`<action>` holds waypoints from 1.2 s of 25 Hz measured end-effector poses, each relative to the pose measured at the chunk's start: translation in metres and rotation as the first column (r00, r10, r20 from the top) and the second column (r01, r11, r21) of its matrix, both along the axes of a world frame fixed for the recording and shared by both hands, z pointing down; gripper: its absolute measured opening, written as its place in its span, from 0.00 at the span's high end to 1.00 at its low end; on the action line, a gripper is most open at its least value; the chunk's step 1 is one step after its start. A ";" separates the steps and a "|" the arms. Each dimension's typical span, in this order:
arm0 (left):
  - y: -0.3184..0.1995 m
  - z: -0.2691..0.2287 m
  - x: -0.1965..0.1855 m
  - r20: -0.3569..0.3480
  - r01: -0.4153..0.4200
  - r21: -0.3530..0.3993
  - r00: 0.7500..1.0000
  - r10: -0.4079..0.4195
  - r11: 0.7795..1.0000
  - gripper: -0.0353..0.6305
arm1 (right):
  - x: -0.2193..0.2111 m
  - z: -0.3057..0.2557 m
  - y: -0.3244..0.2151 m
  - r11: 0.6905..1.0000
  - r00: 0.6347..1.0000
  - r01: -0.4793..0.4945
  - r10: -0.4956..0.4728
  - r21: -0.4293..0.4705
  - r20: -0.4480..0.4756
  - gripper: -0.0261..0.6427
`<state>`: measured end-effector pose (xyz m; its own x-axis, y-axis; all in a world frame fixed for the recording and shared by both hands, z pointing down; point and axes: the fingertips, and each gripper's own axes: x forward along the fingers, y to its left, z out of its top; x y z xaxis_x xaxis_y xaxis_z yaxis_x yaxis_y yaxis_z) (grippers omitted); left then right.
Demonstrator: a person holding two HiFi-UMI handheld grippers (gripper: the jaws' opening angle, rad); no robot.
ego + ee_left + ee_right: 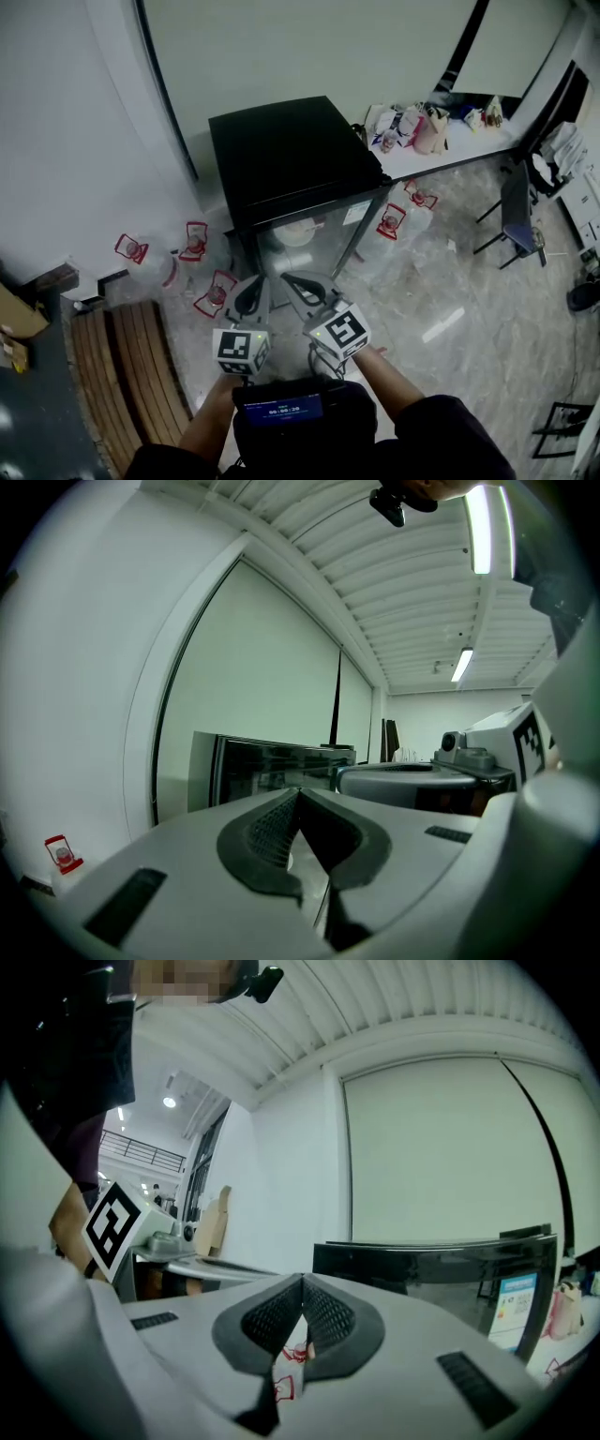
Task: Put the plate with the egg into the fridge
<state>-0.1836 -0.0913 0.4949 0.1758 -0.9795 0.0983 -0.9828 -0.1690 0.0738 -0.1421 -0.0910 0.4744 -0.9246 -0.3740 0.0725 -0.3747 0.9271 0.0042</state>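
A small black fridge (286, 155) with a glass door stands against the wall, door closed. Behind the glass a pale round dish (298, 232) shows; I cannot make out an egg. Both grippers hover side by side just in front of the door, pointing at it. My left gripper (249, 296) is shut with nothing in it, its pads meeting at the tip (298, 794). My right gripper (306, 289) is also shut and empty (303, 1283). The fridge (272, 766) fills the middle of the left gripper view, and in the right gripper view the fridge (441, 1262) sits to the right.
Water jugs with red handles (131, 251) (217, 292) stand on the floor left of the fridge, and more jugs (392, 221) stand to its right. A wooden bench (141, 375) lies at lower left. A white counter with bags (431, 127) and a black chair (516, 211) are at right.
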 end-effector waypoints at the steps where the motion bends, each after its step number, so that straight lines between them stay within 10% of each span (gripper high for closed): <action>1: -0.003 -0.001 0.004 0.001 -0.002 0.000 1.000 0.002 1.000 0.93 | 0.004 -0.003 -0.003 1.000 1.000 -0.008 0.008 0.000 0.007 0.95; 30: -0.048 -0.009 0.066 0.018 -0.044 -0.002 0.999 0.044 0.999 0.93 | 0.057 -0.023 -0.048 0.997 0.994 -0.069 0.067 0.026 0.083 0.95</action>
